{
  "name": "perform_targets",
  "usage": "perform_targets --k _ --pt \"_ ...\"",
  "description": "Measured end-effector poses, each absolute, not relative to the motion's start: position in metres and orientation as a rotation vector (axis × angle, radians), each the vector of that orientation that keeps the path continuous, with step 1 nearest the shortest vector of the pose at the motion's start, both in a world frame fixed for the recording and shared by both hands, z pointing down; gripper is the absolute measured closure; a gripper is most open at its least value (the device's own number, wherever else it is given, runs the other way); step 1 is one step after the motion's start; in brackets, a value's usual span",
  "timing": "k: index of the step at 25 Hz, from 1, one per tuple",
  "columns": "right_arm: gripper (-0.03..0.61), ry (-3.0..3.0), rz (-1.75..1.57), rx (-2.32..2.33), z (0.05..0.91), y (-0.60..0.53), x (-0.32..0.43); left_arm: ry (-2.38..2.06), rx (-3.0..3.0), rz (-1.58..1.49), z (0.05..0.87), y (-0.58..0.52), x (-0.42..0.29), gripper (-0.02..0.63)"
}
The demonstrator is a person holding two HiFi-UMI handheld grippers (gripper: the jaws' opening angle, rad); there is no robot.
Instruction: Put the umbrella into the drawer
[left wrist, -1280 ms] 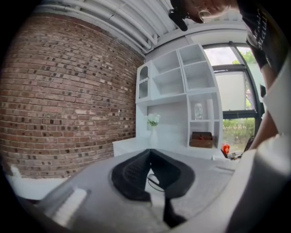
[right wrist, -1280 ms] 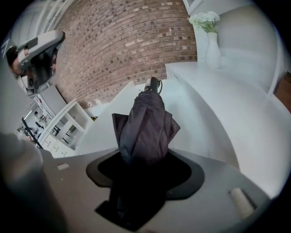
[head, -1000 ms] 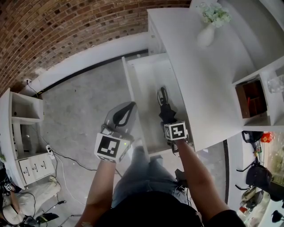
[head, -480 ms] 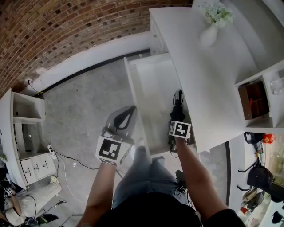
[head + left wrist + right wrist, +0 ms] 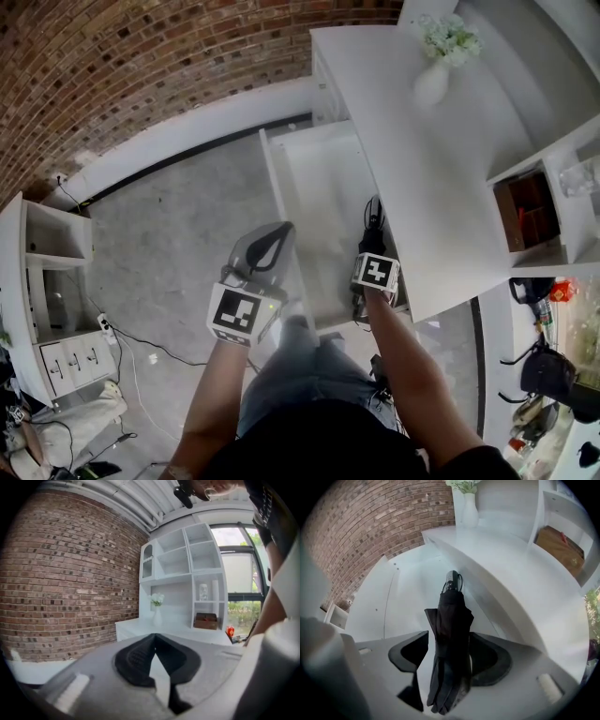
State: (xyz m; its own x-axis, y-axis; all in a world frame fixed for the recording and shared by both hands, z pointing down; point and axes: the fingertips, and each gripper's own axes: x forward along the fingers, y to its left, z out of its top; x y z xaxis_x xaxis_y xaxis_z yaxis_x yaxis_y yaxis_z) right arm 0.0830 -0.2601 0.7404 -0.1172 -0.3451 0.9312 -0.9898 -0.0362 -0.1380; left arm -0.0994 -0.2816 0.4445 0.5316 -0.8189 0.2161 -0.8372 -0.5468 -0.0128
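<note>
Brick wall point(image 5: 141, 66) red-brown, ran along the far side above grey concrete floor point(image 5: 178, 234). White desk point(image 5: 422, 169) at right, with white open shelves point(image 5: 187, 559) at its back edge. White drawer point(image 5: 319, 197) was pulled out from the desk's front edge, open, inside bare white.

Left gripper point(image 5: 267, 246) was held out over the floor, left of the drawer's left wall and well apart from the umbrella; its jaws were pressed together at the tips with nothing between them. Right gripper point(image 5: 449, 639) was over the drawer's right side, just beside the desk's front edge, jaws pinching the umbrella point(image 5: 452, 634) around its middle.

Umbrella was black, folded and collapsed short, fabric bunched in loose pleats. One end carried a small black cap with a thin loop and pointed toward the drawer's back; the other end hung out behind the jaws. It sat inside the drawer's outline, along the right wall; could not tell if it touched the drawer bottom.

Marker cubes point(image 5: 376, 272) on both grippers showed black-and-white square patterns. White vase point(image 5: 433, 80) with pale flowers stood near the desk's far edge.
</note>
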Motion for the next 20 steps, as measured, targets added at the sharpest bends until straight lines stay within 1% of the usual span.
perform_targets --k 11,20 --pt "0.311 -1.539 1.129 1.389 0.704 -0.248 0.078 -1.446 2.722 0.234 0.42 -0.284 -0.091 0.615" --pt "0.311 -1.515 1.003 1.401 0.656 -0.248 0.085 -1.428 2.771 0.201 0.398 -0.285 -0.086 0.615"
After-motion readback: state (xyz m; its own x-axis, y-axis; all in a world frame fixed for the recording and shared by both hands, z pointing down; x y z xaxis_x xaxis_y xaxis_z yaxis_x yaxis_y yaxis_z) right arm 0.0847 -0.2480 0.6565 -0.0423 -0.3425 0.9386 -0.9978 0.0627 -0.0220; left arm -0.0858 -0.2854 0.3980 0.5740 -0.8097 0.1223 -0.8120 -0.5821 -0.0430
